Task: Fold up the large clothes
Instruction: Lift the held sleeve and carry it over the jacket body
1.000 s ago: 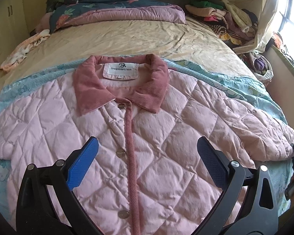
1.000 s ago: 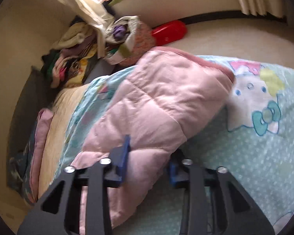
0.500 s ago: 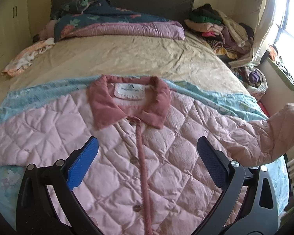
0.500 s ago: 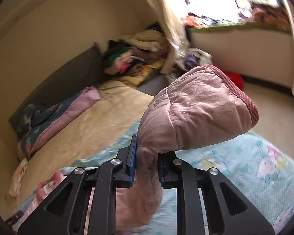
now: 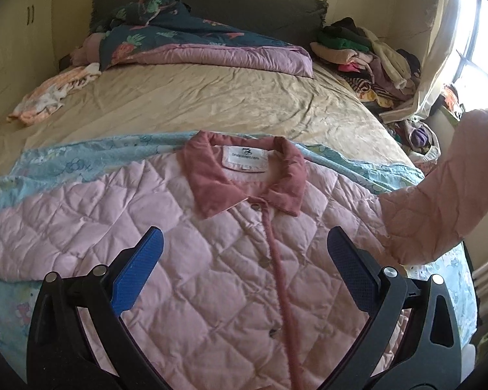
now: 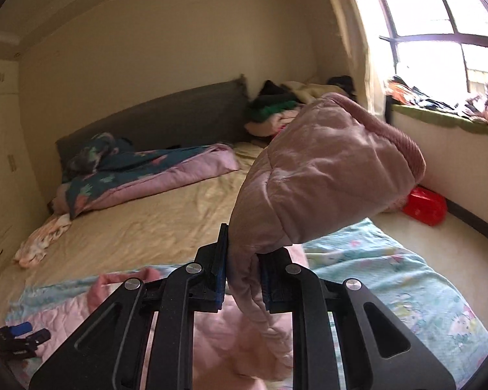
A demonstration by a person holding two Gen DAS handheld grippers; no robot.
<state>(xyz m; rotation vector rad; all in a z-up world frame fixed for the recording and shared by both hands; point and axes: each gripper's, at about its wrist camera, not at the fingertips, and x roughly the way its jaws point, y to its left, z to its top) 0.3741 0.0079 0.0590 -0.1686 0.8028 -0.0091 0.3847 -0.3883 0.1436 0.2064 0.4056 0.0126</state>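
Note:
A pink quilted jacket (image 5: pixel 231 260) with a dusty-rose collar (image 5: pixel 244 175) lies face up, buttoned, on a light blue cartoon sheet (image 5: pixel 61 165) on the bed. My left gripper (image 5: pixel 244 269) is open and empty, hovering over the jacket's chest. My right gripper (image 6: pixel 242 276) is shut on the jacket's right sleeve (image 6: pixel 312 175) and holds it lifted off the bed, the cuff flopping over above the fingers. The raised sleeve also shows at the right of the left wrist view (image 5: pixel 445 191). The left gripper shows at the lower left of the right wrist view (image 6: pixel 19 338).
The beige bed (image 5: pixel 211 104) has a dark floral and mauve quilt (image 5: pixel 192 45) at the headboard, a small peach cloth (image 5: pixel 48 94) at the left, and a pile of clothes (image 5: pixel 367 55) at the right. A red object (image 6: pixel 424 206) lies on the floor by the window.
My right gripper has lifted the sleeve from the bed's edge up and swung it toward the jacket body. The left gripper has drawn back and up, staying open.

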